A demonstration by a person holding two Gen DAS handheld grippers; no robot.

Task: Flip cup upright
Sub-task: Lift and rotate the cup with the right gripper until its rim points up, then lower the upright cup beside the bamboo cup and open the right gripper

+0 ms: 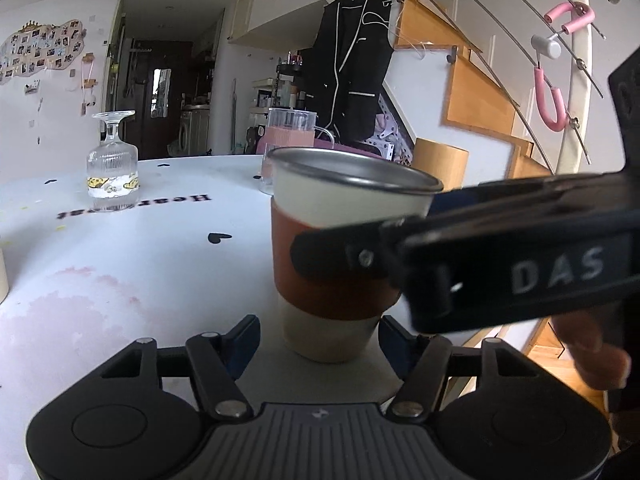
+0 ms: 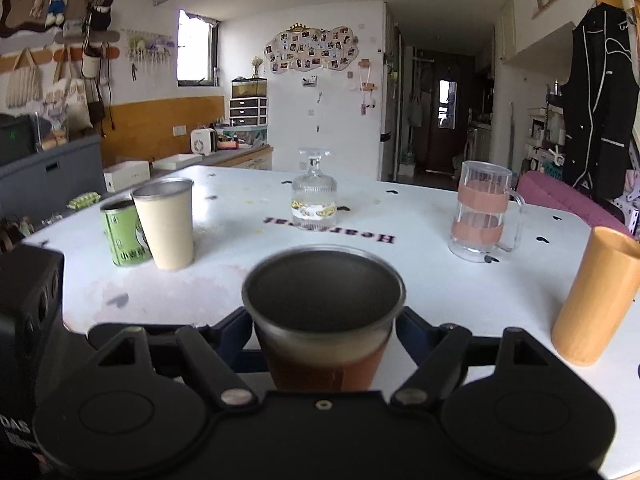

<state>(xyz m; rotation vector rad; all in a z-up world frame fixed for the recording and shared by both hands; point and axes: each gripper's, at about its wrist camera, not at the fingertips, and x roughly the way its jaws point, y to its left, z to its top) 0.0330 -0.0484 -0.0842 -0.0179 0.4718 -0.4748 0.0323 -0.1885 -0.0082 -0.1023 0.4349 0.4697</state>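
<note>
Cup (image 1: 332, 256) stands upright, your right gripper (image 2: 324, 344) clamped on its sleeve; left gripper (image 1: 316, 336) spread wide. Let go now.

A metal cup with a brown sleeve (image 2: 323, 320) stands upright between the right gripper (image 2: 324, 340) fingers on the white table (image 2: 440, 292).

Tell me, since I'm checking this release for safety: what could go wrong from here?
1. The cup sits upright close to the table edge, so a nudge could send it off.
2. The right claw grips its sleeve while the left claw, open, flanks the base. Withdrawing either carelessly may tip it.
</note>
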